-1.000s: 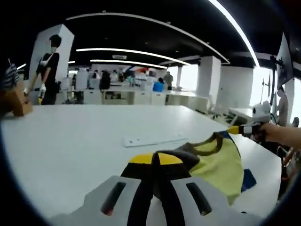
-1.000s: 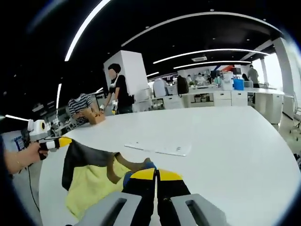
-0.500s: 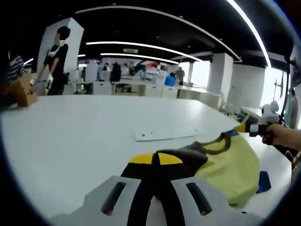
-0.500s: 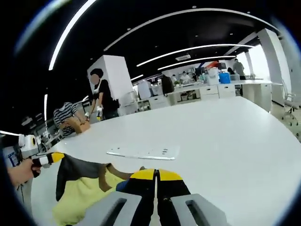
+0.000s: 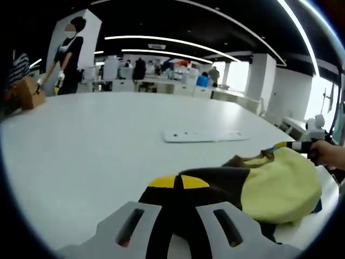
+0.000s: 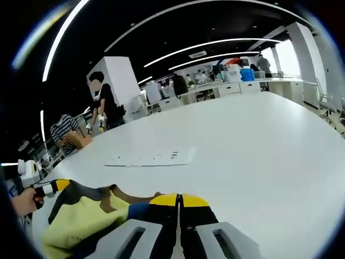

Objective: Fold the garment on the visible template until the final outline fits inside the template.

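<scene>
We hold a yellow and dark garment [image 5: 269, 186] above the white desk [image 5: 97, 140], 2 grippers' fingers clamped on it: left gripper [image 5: 178, 182], right gripper [image 6: 178, 200].

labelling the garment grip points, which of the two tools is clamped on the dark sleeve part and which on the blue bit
The left tool grips the dark brown sleeve part of the yellow garment; the right tool grips its blue part.
</scene>
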